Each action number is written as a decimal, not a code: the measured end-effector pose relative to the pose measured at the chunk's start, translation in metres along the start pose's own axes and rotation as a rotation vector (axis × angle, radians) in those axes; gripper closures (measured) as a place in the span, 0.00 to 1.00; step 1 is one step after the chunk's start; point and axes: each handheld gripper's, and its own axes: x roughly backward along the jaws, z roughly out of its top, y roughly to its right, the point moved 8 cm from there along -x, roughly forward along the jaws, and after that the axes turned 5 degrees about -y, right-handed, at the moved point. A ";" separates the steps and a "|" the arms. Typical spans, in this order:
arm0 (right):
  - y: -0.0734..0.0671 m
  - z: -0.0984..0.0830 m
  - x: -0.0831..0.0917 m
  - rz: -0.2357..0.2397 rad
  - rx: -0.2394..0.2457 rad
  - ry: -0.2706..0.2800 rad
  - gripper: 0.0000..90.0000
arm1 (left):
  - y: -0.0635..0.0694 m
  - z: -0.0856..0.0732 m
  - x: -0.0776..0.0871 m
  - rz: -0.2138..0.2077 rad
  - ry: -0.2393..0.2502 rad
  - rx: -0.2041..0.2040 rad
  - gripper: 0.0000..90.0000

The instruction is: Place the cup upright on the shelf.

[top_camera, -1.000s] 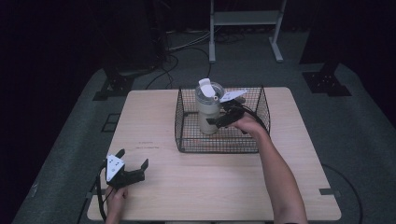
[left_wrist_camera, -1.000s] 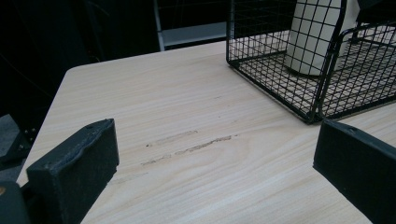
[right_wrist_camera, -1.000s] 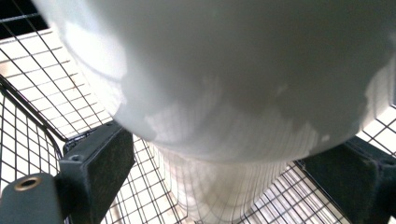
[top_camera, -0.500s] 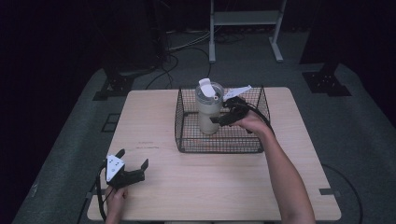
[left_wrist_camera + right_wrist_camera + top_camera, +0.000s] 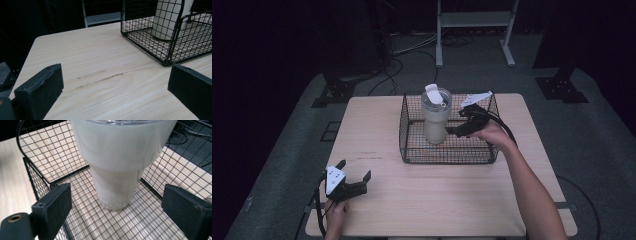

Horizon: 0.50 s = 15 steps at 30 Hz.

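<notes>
Inside the wire basket (image 5: 447, 150), tumbler (image 5: 435, 122) upright, right hand-held gripper (image 5: 452, 131) spread beside it, left hand-held gripper (image 5: 354, 172) spread

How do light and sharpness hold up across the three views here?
High view: dim, room black beyond the lit table. Left gripper view: wood grain sharp, near jaws soft. Right gripper view: tumbler slightly blurred with pale sheen, basket mesh sharp.
</notes>
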 end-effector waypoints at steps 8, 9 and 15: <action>-0.005 -0.003 0.018 0.000 0.006 0.022 0.10 | 0.000 0.000 0.000 0.000 0.000 0.004 0.00; -0.005 -0.003 0.018 0.000 0.006 0.022 0.10 | 0.000 0.000 0.000 0.000 0.000 0.004 0.00; -0.011 -0.007 0.030 0.001 0.014 0.026 0.10 | 0.000 0.000 0.000 0.000 -0.001 0.003 0.00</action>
